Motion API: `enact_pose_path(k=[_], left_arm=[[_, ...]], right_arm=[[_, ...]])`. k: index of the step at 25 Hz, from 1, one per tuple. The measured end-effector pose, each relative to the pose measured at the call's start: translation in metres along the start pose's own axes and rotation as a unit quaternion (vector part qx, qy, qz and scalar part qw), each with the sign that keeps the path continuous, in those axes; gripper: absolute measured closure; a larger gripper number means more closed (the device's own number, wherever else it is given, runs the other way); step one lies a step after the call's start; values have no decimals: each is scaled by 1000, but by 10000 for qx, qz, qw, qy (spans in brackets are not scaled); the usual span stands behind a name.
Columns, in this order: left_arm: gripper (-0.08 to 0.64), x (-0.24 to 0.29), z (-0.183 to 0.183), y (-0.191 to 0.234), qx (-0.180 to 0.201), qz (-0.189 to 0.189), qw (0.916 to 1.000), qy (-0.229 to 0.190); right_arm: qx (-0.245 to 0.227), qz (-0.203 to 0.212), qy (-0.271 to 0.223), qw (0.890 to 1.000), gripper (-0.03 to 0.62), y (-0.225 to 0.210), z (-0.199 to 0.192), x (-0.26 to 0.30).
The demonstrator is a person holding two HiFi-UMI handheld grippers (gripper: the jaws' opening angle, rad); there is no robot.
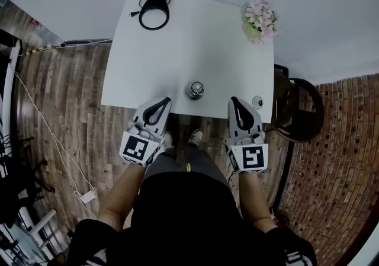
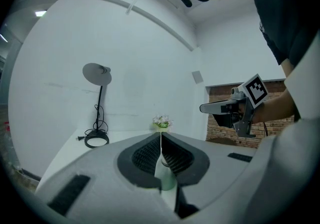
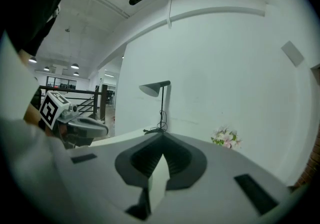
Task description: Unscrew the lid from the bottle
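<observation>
**user1:** ok so where's the bottle (image 1: 196,89) sitting?

**user2:** On the white table (image 1: 201,45), right by the near edge, roughly mid-way along, silver lid (image 1: 196,88) facing up. The left gripper (image 1: 164,103) and right gripper (image 1: 234,102) hover either side of it at that edge. Both have their jaws pressed together with nothing in them, and neither touches the bottle. Desk lamp (image 1: 153,11) far left corner, flowers (image 1: 260,20) far right.
</observation>
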State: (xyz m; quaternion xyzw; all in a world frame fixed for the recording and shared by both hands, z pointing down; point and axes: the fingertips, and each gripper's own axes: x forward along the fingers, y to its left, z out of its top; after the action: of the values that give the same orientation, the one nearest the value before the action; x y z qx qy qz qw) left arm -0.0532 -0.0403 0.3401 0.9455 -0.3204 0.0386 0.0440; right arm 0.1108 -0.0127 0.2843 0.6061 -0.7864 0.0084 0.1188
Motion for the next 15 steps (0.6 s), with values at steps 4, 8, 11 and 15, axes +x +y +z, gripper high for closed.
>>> enact_pose_path(k=[4, 8, 11, 15], left_arm=[[535, 13, -18, 4, -109, -39, 9998, 135], [534, 26, -39, -4, -243, -349, 9986, 314], [451, 40, -60, -9, -299, -501, 9972, 473], [345, 58, -86, -19, -375, -774, 9945, 601]], right_arm=[[53, 168, 77, 9998, 578, 1, -17, 16], [112, 369, 138, 9992, 578, 10, -27, 26], [123, 633, 228, 9977, 577, 17, -38, 37], [74, 1124, 350, 9930, 550, 36, -53, 50]])
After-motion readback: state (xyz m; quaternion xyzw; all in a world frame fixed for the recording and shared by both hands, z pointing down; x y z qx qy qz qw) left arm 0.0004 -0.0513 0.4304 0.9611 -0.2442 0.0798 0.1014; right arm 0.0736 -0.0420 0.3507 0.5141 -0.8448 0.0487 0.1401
